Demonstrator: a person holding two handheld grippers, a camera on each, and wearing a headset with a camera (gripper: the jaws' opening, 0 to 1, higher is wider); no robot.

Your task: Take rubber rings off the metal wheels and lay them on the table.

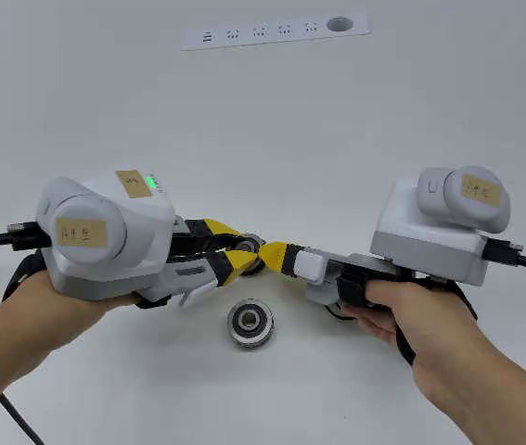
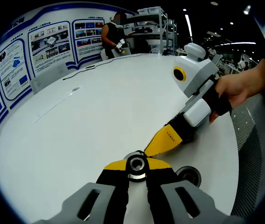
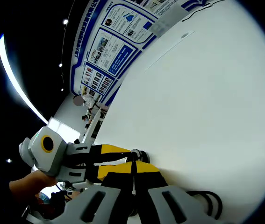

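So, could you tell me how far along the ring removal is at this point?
Early. Done: nothing finished that I can see. In hand: the left gripper clamps one wheel while the right gripper, jaws shut, touches its rim. Remaining: that ring, plus the second wheel on the table, black ring seemingly still on.

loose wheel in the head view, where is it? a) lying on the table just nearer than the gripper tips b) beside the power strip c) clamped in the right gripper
A: the loose wheel lies on the table, nearer the person than where the left gripper, shut on another wheel, meets the right gripper.
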